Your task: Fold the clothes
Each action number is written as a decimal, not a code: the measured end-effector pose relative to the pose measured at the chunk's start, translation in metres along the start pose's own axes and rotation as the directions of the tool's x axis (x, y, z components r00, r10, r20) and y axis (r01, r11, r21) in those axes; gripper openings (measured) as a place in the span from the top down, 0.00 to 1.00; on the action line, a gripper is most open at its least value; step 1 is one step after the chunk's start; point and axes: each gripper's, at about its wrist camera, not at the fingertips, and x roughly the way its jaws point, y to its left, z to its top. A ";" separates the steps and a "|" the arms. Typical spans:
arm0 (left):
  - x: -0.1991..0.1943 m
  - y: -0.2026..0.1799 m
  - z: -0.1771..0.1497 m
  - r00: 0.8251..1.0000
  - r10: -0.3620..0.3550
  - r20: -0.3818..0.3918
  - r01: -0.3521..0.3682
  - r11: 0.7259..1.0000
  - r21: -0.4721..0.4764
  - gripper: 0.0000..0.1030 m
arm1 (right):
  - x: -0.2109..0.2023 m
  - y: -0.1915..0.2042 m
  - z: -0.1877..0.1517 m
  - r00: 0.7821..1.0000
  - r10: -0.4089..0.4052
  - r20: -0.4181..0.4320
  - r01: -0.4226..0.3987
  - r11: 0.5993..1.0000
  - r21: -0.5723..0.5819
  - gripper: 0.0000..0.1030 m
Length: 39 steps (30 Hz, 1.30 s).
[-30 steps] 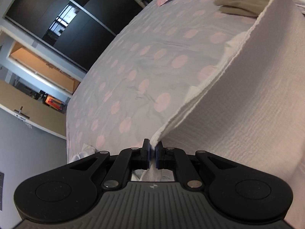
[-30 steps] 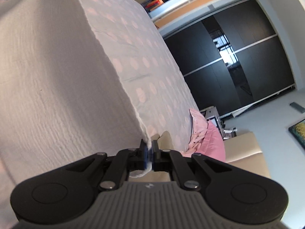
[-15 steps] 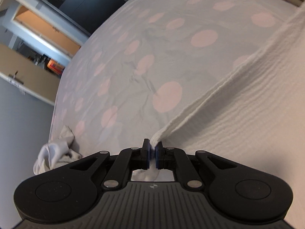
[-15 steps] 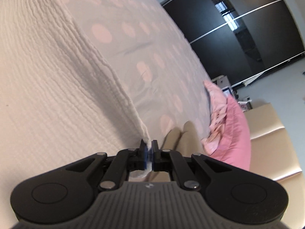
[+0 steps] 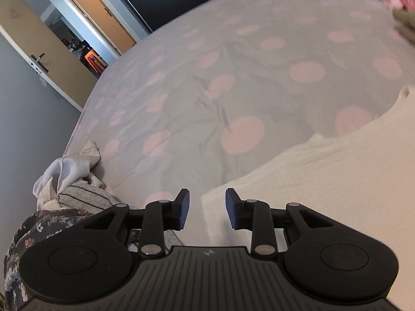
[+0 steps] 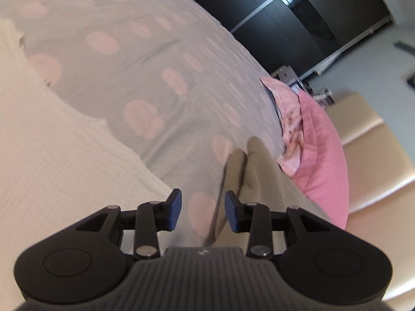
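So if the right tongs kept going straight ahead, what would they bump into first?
Probably the spotted bedcover just ahead of the open right tongs, with the folded beige cloth very close beside; depth is hard to judge.

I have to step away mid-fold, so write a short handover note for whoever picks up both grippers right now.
Left gripper: open, jaws have just been opening; the white textured cloth's corner lies between the fingers, unpinched.
Right gripper: open, just opened too; nothing between its fingers, the cloth's edge lies beside its left finger.
The cloth lies flat on the dotted bedspread, both corners released.
Folded olive garment and pink fabric lie ahead of the right gripper; unfolded clothes pile sits beside the left.
Left: check and smooth this fold, fold further if needed, then the pile.
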 end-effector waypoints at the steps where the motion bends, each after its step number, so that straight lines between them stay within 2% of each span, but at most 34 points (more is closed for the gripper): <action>1: -0.006 0.004 -0.002 1.000 -0.015 0.007 0.015 1.000 -0.005 0.72 | -0.004 -0.007 0.000 1.000 0.018 -0.006 -0.018 0.999 0.029 0.61; 5: -0.035 0.018 -0.021 0.997 -0.073 0.021 0.073 0.997 -0.025 0.72 | -0.032 -0.026 -0.015 0.990 0.140 -0.016 -0.135 0.977 0.165 0.61; 9: -0.062 0.026 -0.050 0.993 -0.115 0.022 0.116 0.991 -0.066 0.72 | -0.062 -0.032 -0.041 0.968 0.252 -0.019 -0.237 0.930 0.280 0.61; 14: -0.086 0.022 -0.099 0.985 -0.170 0.008 0.170 0.980 -0.105 0.72 | -0.093 -0.032 -0.084 0.926 0.378 -0.005 -0.339 0.837 0.429 0.61; 17: -0.090 0.018 -0.131 0.980 -0.196 -0.015 0.192 0.971 -0.145 0.72 | -0.107 -0.030 -0.113 0.902 0.432 0.005 -0.372 0.770 0.518 0.54; 21: -0.087 0.008 -0.168 0.969 -0.240 -0.063 0.215 0.938 -0.272 0.72 | -0.112 -0.026 -0.155 0.885 0.465 0.000 -0.349 0.664 0.661 0.54; 26: -0.082 0.001 -0.204 0.967 -0.239 -0.091 0.184 0.896 -0.404 0.72 | -0.107 -0.019 -0.205 0.862 0.507 -0.007 -0.264 0.461 0.847 0.54; 28: -0.080 -0.001 -0.214 0.962 -0.255 -0.094 0.185 0.867 -0.464 0.72 | -0.106 -0.012 -0.220 0.856 0.516 -0.006 -0.237 0.404 0.884 0.54; 30: -0.078 -0.003 -0.221 0.955 -0.287 -0.081 0.206 0.831 -0.517 0.72 | -0.105 -0.005 -0.229 0.852 0.524 -0.004 -0.221 0.367 0.903 0.54; 33: -0.073 -0.008 -0.227 0.954 -0.291 -0.073 0.200 0.796 -0.571 0.72 | -0.104 0.005 -0.237 0.849 0.528 0.016 -0.211 0.311 0.927 0.54; 36: -0.071 -0.008 -0.231 0.953 -0.299 -0.052 0.208 0.766 -0.608 0.72 | -0.103 0.010 -0.236 0.863 0.505 0.028 -0.203 0.296 0.933 0.52; 39: -0.072 -0.013 -0.232 0.955 -0.295 -0.037 0.211 0.759 -0.616 0.72 | -0.103 0.017 -0.232 0.880 0.474 0.040 -0.194 0.281 0.940 0.52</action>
